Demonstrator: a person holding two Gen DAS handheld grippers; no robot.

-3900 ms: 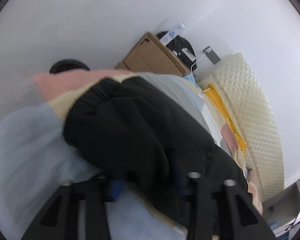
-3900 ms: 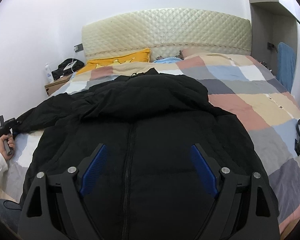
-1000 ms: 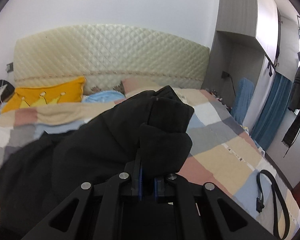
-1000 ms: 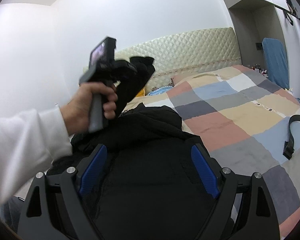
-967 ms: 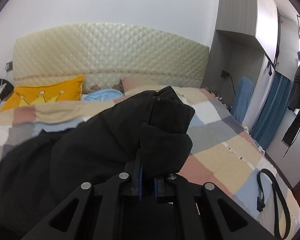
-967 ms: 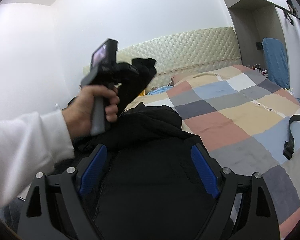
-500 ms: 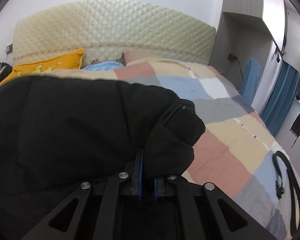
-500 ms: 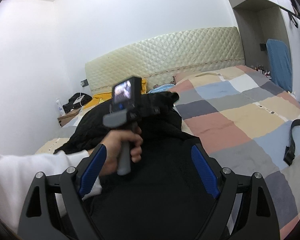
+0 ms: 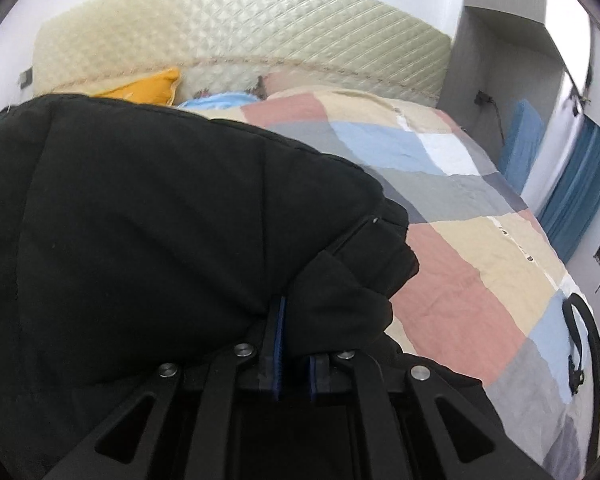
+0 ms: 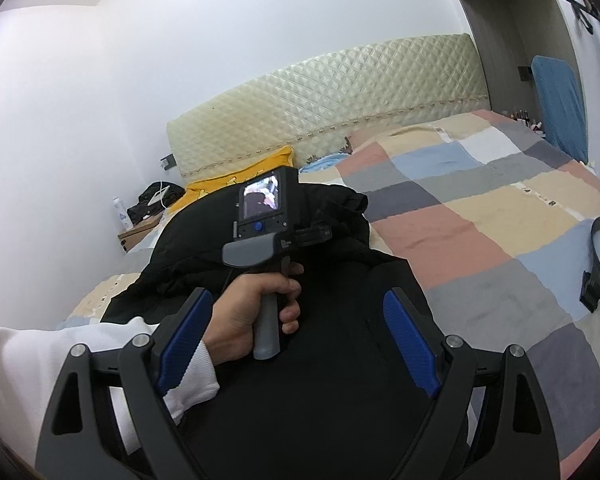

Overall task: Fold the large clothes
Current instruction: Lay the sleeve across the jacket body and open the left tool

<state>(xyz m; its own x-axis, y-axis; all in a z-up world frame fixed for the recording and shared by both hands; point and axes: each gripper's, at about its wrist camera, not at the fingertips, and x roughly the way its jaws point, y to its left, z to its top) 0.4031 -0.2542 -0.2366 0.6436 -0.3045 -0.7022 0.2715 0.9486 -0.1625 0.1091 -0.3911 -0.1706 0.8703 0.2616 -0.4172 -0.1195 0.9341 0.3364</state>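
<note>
The black jacket point(image 10: 300, 380) lay spread on the bed point(image 10: 480, 240), its body filling the near part of the checked quilt, so that a sleeve could be brought across it as a first fold. The left hand-held gripper point(image 9: 292, 344) was clamped narrow on a bunched fold of that sleeve point(image 9: 340, 280), most likely near the cuff; the cloth rose from between the blue pads toward twelve o'clock in the left wrist view and draped away to nine o'clock as a broad black mass. That pinch seemed meant to carry the sleeve over the jacket's front without letting it slip.

In the right wrist view the person's left hand point(image 10: 252, 308) gripped the tool's handle at about eleven o'clock from the right hand-held gripper point(image 10: 296, 344), with the carried sleeve humped beyond it, toward the headboard point(image 10: 320, 100). The right hand-held gripper stood wide and held nothing (its pads framed the jacket's chest, which lay below and ahead of them at twelve o'clock). It appeared to be waiting over the garment, ready to steady or take the other side. A black strap point(image 10: 596, 264) lay apart on the quilt at three o'clock.
</note>
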